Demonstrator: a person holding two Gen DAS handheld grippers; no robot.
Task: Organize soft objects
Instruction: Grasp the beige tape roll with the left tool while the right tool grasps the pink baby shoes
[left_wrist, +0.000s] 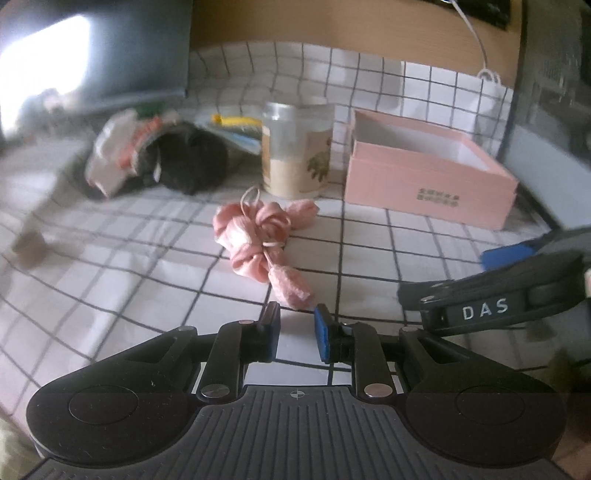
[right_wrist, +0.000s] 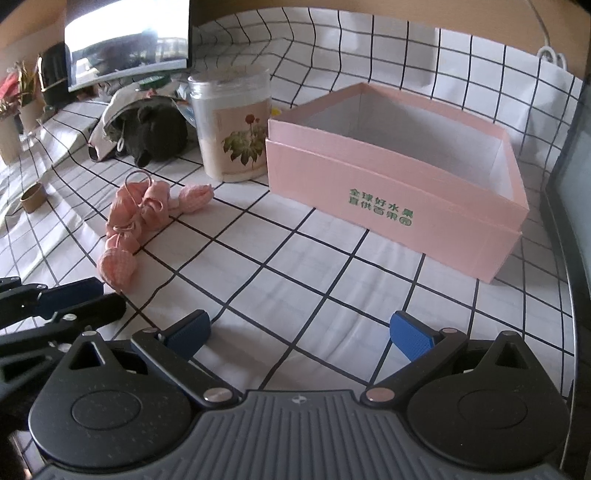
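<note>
The left tongs hover low over the checked cloth of the bench, their blue pads parted by a narrow gap with nothing between them; the near end of the pink cloth bundle lies just ahead of the pad tips, not clearly touching. The bundle is a knotted string of pink gingham puffs bound with a thin elastic loop; it rests on the cloth in front of the floral canister and to the left of the pink box. In the right wrist view the right tongs are spread wide and hold nothing; they sit above bare cloth, with the pink box ahead and to the right, its top open and its white inside showing; the pink bundle lies ahead to the left, well apart from the box. A dark plush toy sits behind the bundle beside the canister; a small cardboard ring stands at far left.
</note>
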